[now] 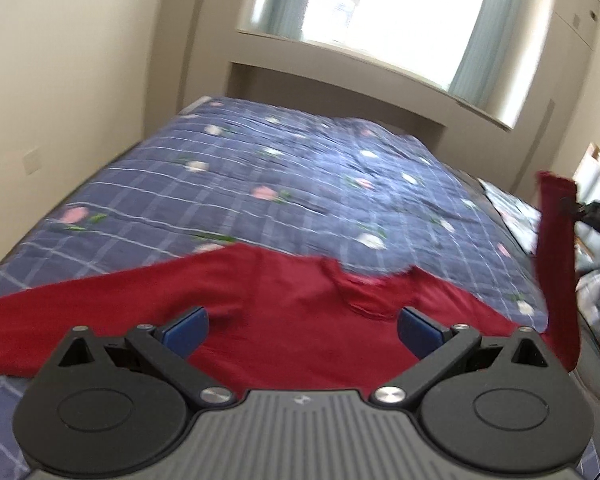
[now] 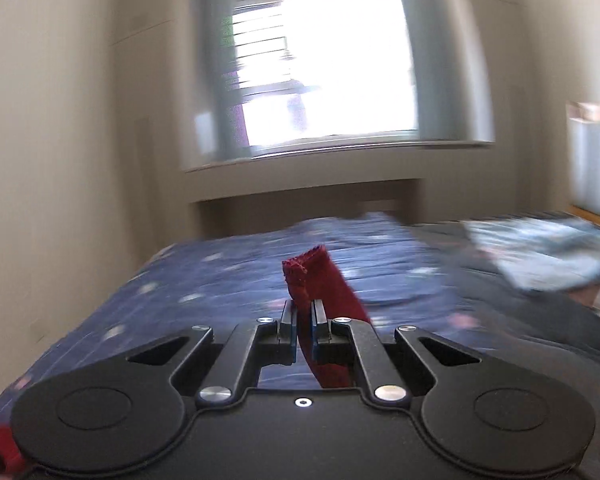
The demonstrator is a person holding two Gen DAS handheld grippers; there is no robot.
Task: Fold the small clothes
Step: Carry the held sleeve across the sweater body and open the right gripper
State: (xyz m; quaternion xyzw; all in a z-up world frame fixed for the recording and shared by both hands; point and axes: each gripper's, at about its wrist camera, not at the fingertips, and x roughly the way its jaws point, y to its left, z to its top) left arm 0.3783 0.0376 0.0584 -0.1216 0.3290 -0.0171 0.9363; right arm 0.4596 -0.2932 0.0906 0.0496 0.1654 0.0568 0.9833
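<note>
A dark red long-sleeved top [image 1: 284, 312] lies spread on the blue checked floral quilt [image 1: 284, 184], neck opening toward the window, one sleeve stretched to the left. My left gripper [image 1: 302, 330] is open and empty just above the top's body, blue pads either side. My right gripper [image 2: 304, 324] is shut on the cuff end of the other red sleeve [image 2: 320, 280] and holds it lifted above the bed. In the left wrist view this raised sleeve [image 1: 556, 248] hangs at the right, with the right gripper [image 1: 592, 212] at its top.
The bed fills both views, with a beige wall on the left and a bright window [image 2: 324, 68] behind it. A pale blue patterned cloth [image 2: 540, 252] lies at the bed's right side. A wooden-framed headboard [image 2: 592, 160] stands at far right.
</note>
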